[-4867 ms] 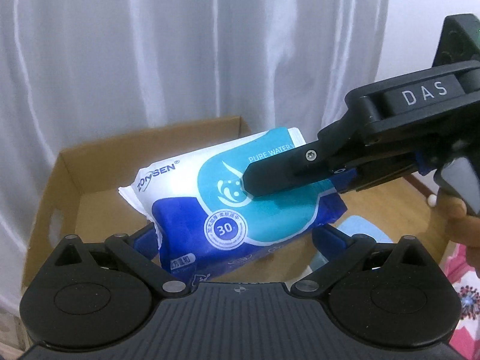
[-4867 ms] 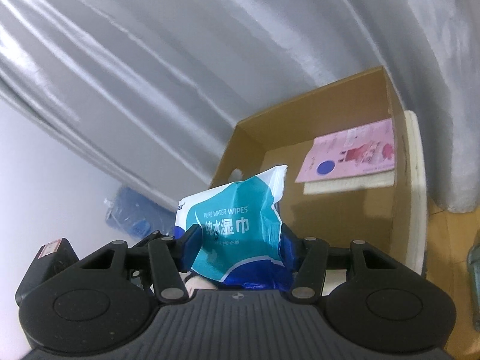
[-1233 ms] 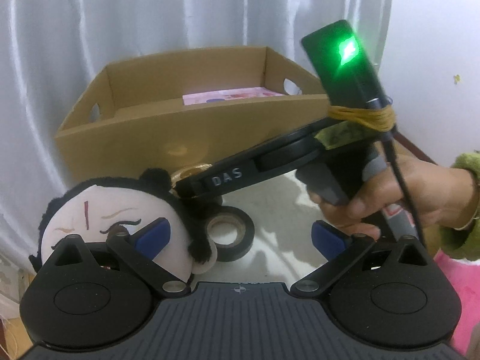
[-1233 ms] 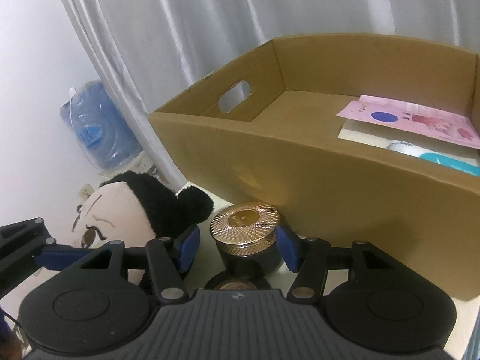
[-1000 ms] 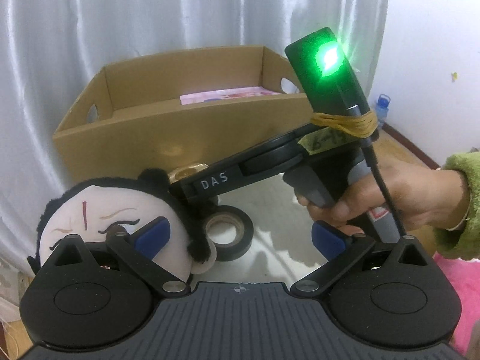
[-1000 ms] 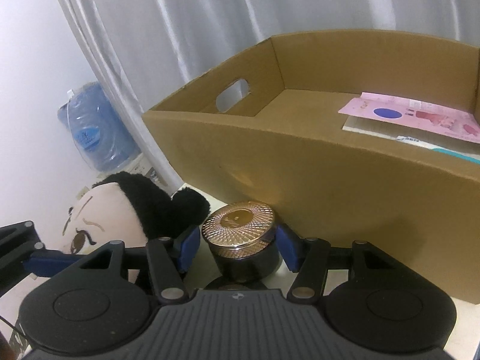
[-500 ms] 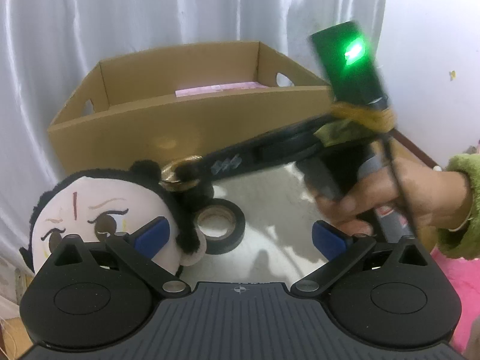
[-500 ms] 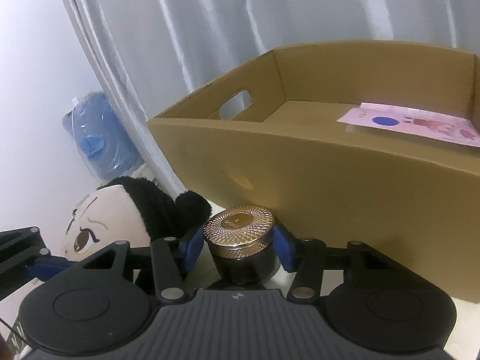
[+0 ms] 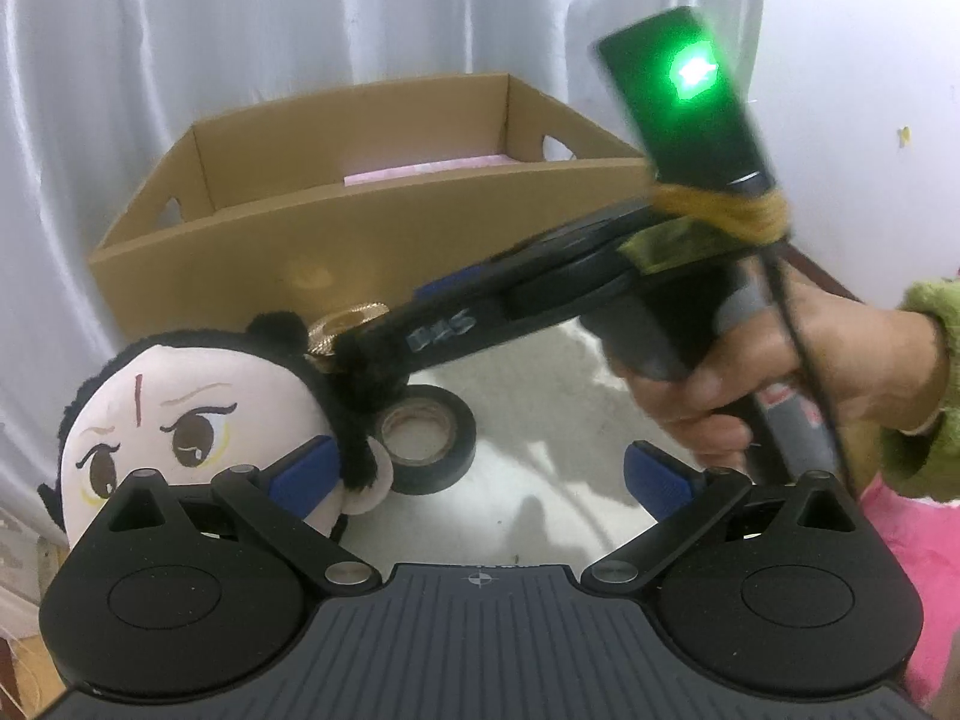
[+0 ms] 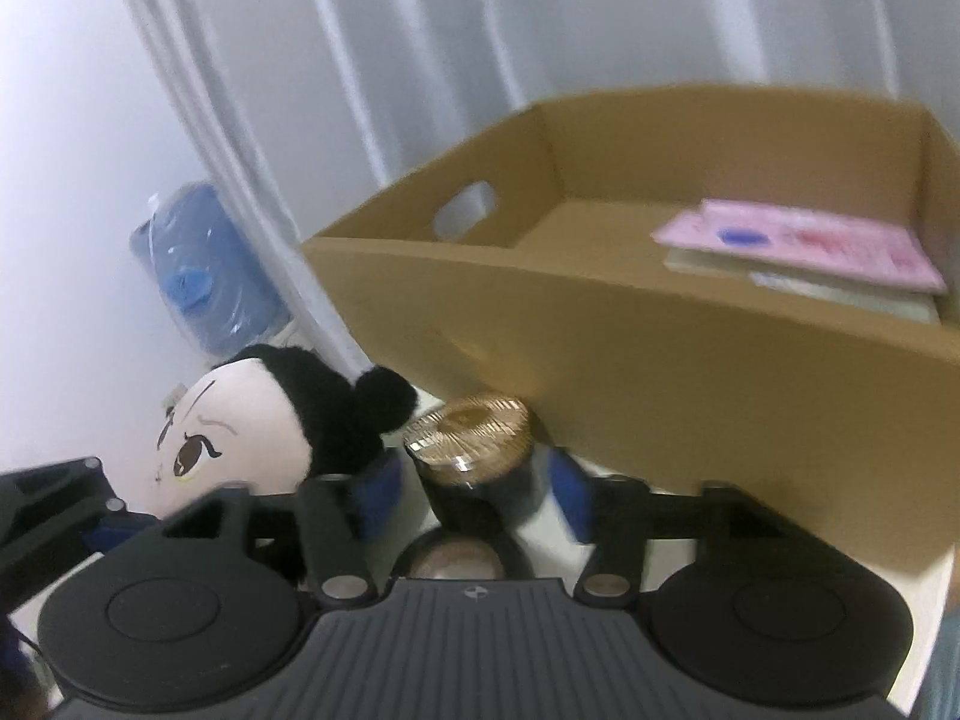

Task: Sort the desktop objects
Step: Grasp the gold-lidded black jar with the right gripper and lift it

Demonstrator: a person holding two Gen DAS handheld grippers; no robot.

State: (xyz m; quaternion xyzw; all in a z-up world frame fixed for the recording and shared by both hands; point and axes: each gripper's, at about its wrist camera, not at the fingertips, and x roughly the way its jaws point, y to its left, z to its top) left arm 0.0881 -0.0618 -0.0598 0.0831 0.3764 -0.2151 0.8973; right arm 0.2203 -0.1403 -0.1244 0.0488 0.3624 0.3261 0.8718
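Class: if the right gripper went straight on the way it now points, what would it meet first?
Probably the gold-lidded jar, already between the right gripper's open pads; the cardboard box stands right behind it.

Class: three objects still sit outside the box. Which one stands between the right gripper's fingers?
The gold-lidded jar; the plush head lies leftward, the tape roll nearer the camera.

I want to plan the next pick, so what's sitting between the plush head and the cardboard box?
A dark jar with a gold lid stands between the plush head and the box, inside the right tongs, clearest in the right wrist view.
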